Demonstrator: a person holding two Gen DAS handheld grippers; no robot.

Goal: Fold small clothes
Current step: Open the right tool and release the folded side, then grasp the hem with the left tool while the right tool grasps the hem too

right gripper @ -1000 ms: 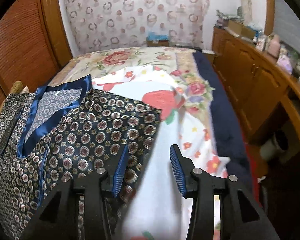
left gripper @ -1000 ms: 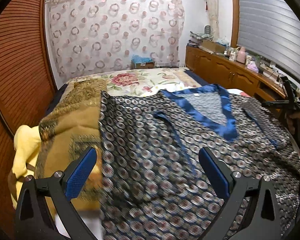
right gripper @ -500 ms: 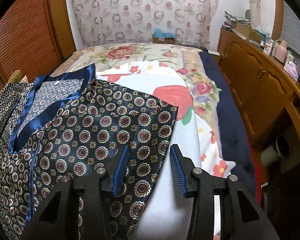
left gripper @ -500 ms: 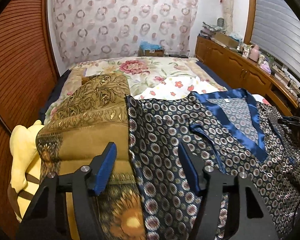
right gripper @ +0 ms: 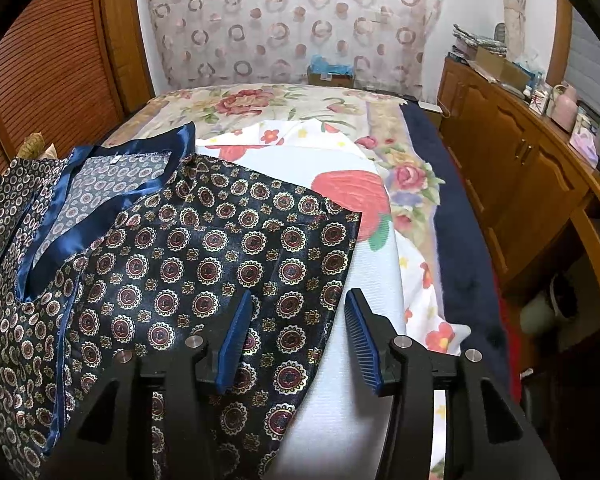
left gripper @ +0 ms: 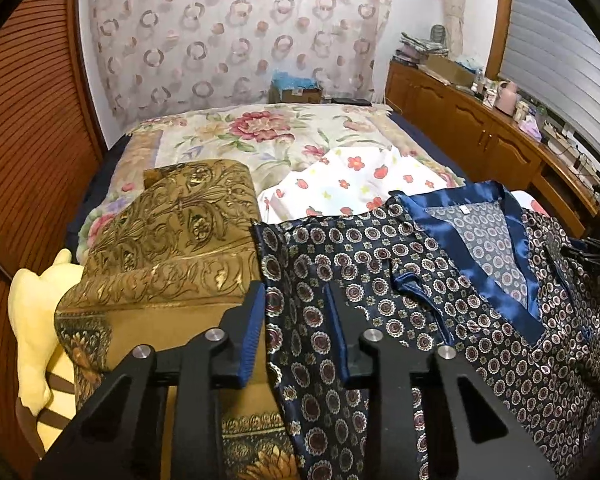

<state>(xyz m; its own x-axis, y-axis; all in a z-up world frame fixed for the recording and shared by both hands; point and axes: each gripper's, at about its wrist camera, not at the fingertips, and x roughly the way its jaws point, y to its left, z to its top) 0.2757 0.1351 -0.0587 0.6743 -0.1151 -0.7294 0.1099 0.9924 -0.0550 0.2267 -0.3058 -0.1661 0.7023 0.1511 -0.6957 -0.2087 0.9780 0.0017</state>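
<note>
Satin-trimmed and dark navy with round medallion print, the garment (left gripper: 440, 280) lies spread flat on the bed (left gripper: 260, 132), blue neckline facing up, its left edge against a gold brocade cushion (left gripper: 172, 240). Its lower part is cut off by both views. The left tool (left gripper: 296, 320) has just been closing, its gap narrow around the garment's left edge; whether the pads press the cloth is unclear. The right tool (right gripper: 296, 336) stands half open over the right edge, gripping nothing.
</note>
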